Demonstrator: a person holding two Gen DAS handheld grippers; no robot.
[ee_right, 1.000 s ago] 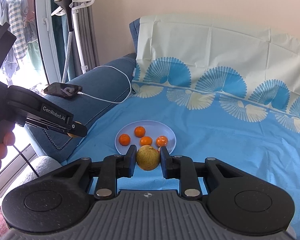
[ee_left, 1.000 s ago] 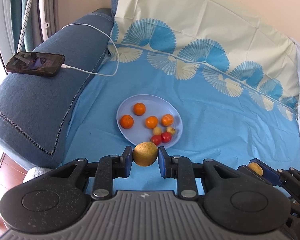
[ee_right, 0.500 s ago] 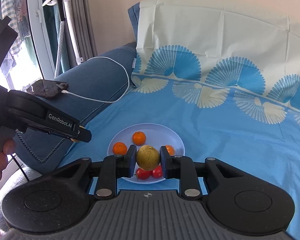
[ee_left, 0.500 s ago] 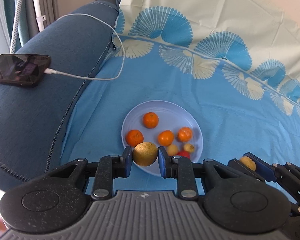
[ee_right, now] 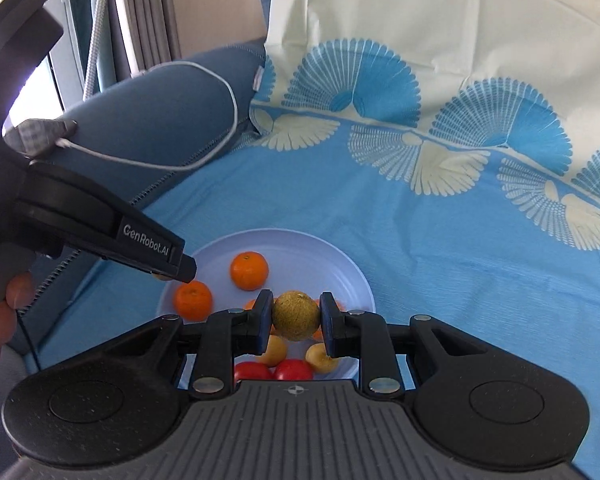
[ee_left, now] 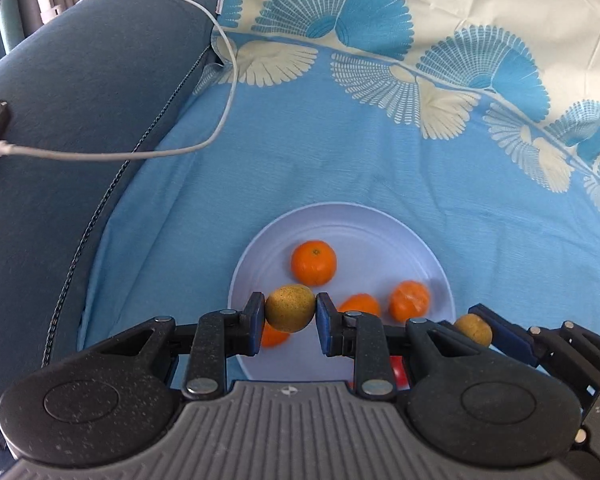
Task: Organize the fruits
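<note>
Two grippers, each clamped on one round yellow-brown fruit, both over the plate (ee_left: 340, 220). Far left: sofa arm (ee_left: 80, 120) with white cable (ee_left: 140, 155), phone corner at the frame edge, not task-related. Left gripper (ee_left: 290, 314): fingers (ee_left: 254, 322) closed on the left fruit (ee_left: 290, 308), hanging above the plate's near-left part, an orange (ee_left: 314, 262) just beyond it, more oranges to the right. Right gripper (ee_right: 296, 316): fingers (ee_right: 263, 316) squeezed on the right fruit (ee_right: 296, 315), above the plate's near side; below it sit small yellow fruits (ee_right: 318, 358) and red ones (ee_right: 294, 369). In the left view it shows at lower right, fruit (ee_left: 474, 328) pinched.

Key relation: plate lies straight below and slightly ahead of both finger pairs; fruits round, no long axis to align. Bare plate area is at the far and right side. Neither gripper clearly nearer; height above the plate can't be told. Likely next: lower and release, minding the crowded near edge.
</note>
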